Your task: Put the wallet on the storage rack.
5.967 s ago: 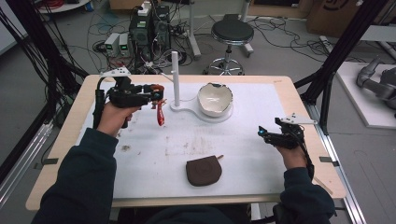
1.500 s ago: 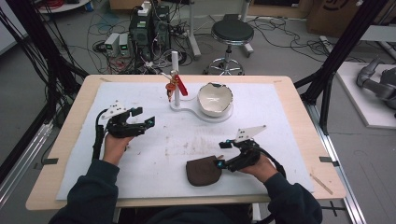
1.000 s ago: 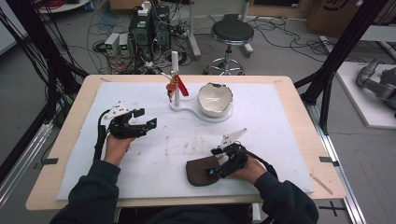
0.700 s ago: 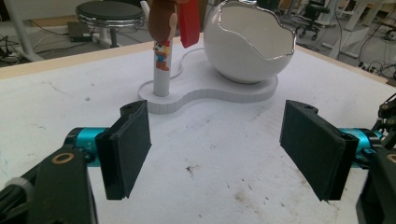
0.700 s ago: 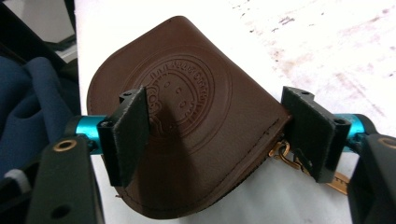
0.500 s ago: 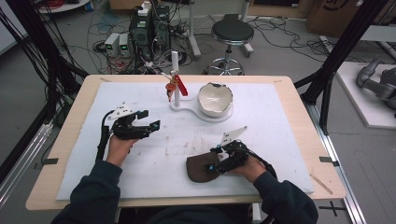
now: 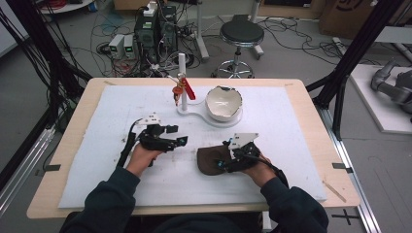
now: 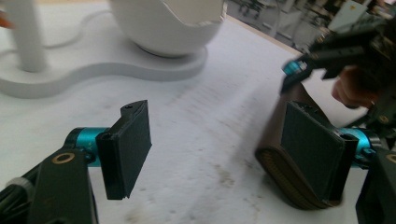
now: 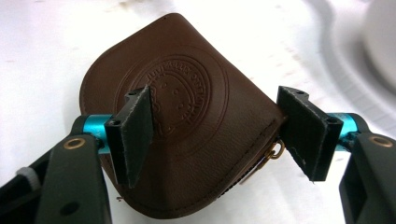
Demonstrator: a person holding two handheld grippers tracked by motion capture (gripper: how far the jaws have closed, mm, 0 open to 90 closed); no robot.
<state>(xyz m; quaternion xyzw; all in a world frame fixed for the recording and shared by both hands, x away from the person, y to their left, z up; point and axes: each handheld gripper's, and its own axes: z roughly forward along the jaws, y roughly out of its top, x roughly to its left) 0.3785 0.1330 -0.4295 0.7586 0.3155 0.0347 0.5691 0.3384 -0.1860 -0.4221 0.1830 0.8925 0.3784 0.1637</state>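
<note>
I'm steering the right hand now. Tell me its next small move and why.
Probably close the right tool a little further. Its jaws have just been closing and now straddle the pouch, one over the embossed face, one at the zipper edge, neither clearly pressing yet.

The rounded brown leather pouch [image 9: 187,116] looks smooth with a soft sheen, embossed with a round seal, stitched along its edge and fitted with a small brass-coloured metal ring at the zip. The right tool [image 9: 219,135] has matt black, finely ribbed rubbery pads on glossy teal metal stubs, with matt black plastic arms. The white sheet covering the pale wooden table [image 7: 68,145] is matt and scuffed with grey marks, while the cracked white bowl [image 7: 223,103] looks glossy and hard.
</note>
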